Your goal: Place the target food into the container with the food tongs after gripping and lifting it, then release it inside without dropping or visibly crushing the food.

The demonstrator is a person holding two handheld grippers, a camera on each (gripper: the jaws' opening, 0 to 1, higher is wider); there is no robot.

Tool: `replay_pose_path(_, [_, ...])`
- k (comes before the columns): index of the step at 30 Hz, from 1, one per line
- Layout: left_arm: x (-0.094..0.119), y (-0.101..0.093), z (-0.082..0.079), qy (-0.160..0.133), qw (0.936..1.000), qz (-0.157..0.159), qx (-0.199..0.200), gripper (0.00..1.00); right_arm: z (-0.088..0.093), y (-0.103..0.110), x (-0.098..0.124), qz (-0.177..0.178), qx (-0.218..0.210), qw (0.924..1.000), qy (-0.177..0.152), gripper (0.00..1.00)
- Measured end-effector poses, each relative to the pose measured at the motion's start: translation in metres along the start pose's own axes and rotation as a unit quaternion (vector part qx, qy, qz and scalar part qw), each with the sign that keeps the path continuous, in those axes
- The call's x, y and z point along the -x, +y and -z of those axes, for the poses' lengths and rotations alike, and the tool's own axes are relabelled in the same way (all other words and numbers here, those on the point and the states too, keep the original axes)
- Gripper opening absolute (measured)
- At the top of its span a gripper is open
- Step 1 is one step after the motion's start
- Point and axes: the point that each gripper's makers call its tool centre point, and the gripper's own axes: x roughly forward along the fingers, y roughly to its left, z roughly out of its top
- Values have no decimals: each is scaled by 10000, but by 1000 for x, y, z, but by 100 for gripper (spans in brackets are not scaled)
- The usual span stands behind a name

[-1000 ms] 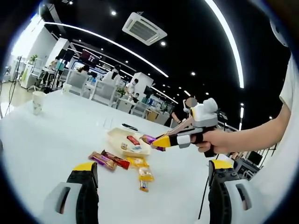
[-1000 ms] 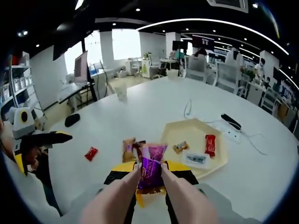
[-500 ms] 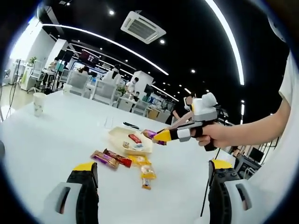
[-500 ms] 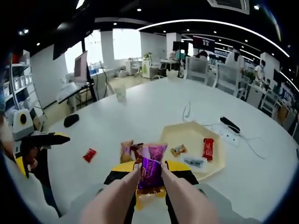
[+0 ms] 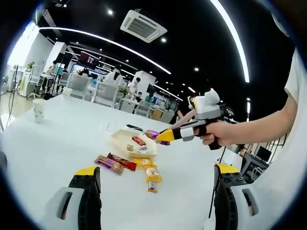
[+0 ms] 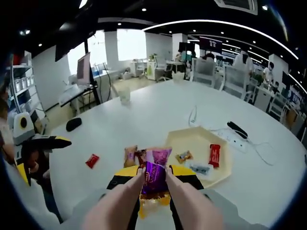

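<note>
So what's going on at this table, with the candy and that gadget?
A person is moving wrapped snacks into a cream tray on the white table. The right tongs hold a purple packet in the air, near the tray but not inside it. A few sweets already lie in the tray; others sit loose on the table. The left tongs are open, holding nothing.

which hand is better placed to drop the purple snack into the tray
Right. Its tool already grips the purple snack via the tongs, just short of the tray. The left tool is open, empty, farther back.
</note>
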Motion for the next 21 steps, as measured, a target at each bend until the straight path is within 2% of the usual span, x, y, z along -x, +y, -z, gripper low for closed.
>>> replay_pose_path(8, [10,20,-6,-74,9998,-203,12,99,0,-5,1,28,-18,10000,16,22])
replay_pose_path(15, [6,9,-9,3,9999,-92,-127,99,0,-14,0,87,-173,9998,-49,22])
replay_pose_path(17, [5,5,-7,72,9999,27,-96,99,0,-15,-1,95,-182,9998,-46,22])
replay_pose_path(21, [5,2,-5,87,9998,34,-176,99,0,-20,-1,108,-204,9997,-63,22])
